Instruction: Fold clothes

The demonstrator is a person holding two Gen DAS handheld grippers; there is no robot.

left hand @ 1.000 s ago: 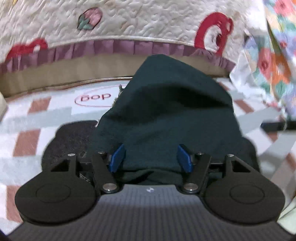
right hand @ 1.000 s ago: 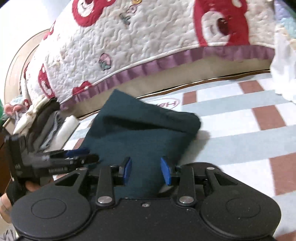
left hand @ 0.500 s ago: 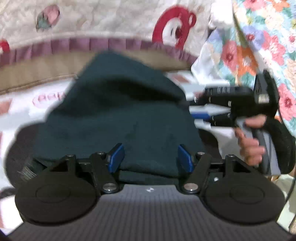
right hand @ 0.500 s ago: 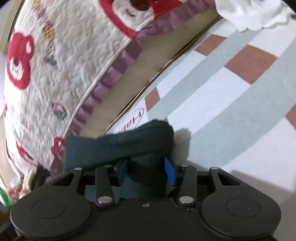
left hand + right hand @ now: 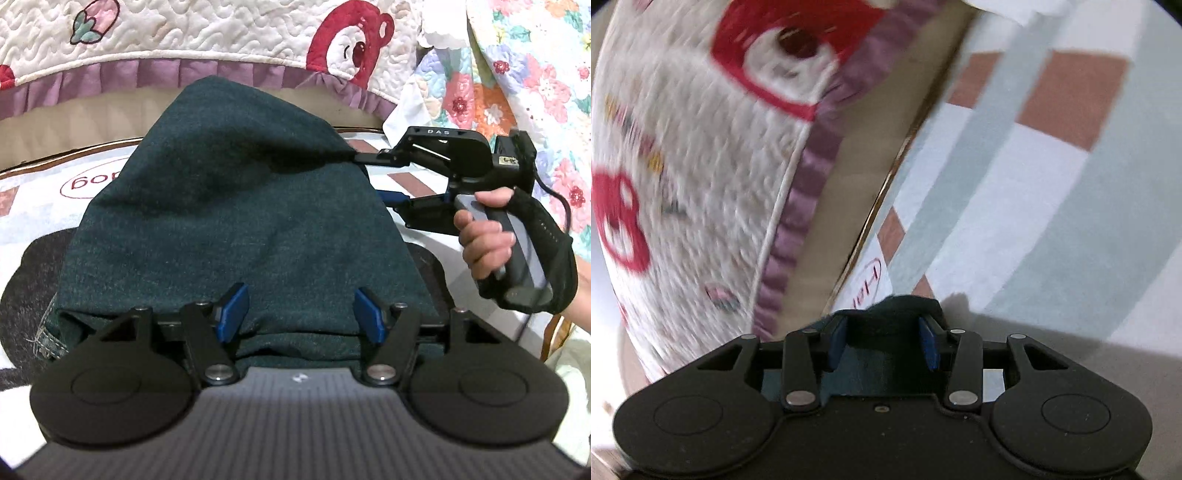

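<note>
Blue pads of the left gripper (image 5: 297,314) stand wide apart, and the dark green cloth (image 5: 236,206) lies between them and under them; no pad presses on it, so this gripper is open. The cloth spreads forward from the fingers as a folded heap on the mat (image 5: 44,177), which has white, grey and brown squares. Near the left finger a bit of stitched denim hem (image 5: 46,332) shows under the cloth.

In the left wrist view the right gripper (image 5: 360,177) comes in from the right side. Its upper finger touches the far right corner of the cloth, which is lifted into a ridge there, while the lower finger with the blue pad sits well below it. A hand (image 5: 487,236) in a black fingerless glove holds the grey handle. In the right wrist view, which is blurred, the same gripper (image 5: 882,341) has the cloth edge (image 5: 897,314) between its blue pads, but the pads are apart and I cannot tell if they clamp it.

Behind the mat lies a white quilt (image 5: 221,33) with red bears and a purple frill. At the right hangs a flowered fabric (image 5: 517,81).
</note>
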